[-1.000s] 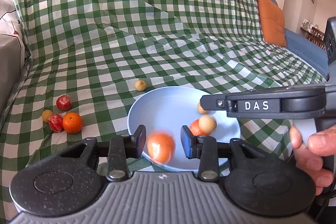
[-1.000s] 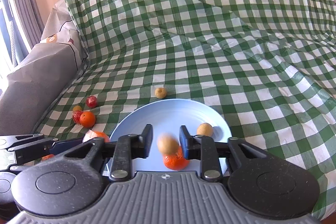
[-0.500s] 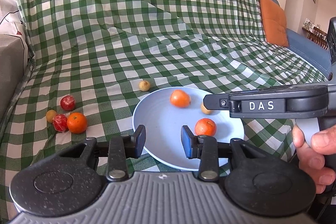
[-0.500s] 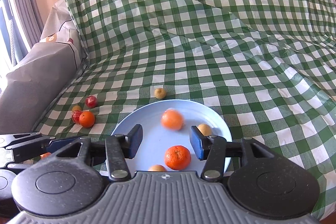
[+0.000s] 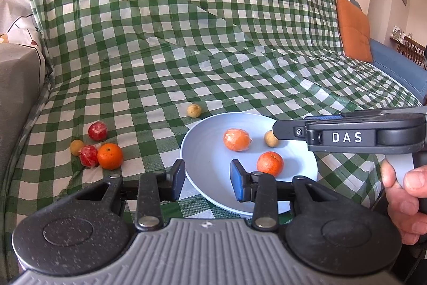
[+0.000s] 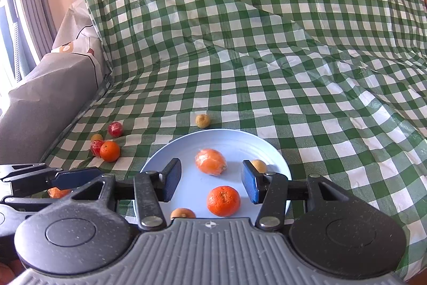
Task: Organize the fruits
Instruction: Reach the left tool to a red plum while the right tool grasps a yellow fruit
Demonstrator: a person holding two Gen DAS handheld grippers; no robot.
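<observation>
Both tongs hang released over the near rim of the pale blue plate (image 6: 277, 154). The left gripper (image 5: 207, 179) grasps nothing; the right gripper (image 6: 210, 179) has just spread its jaws, which are empty. On the plate lie a wrapped orange fruit (image 6: 210, 161), a mandarin (image 6: 223, 200) and two small tan fruits. More fruit (image 5: 110, 156) clusters to the left on the green checked cloth (image 5: 186, 39) draping a sofa. An orange cushion (image 5: 352, 28) sits at its far end, against a cream wall.
</observation>
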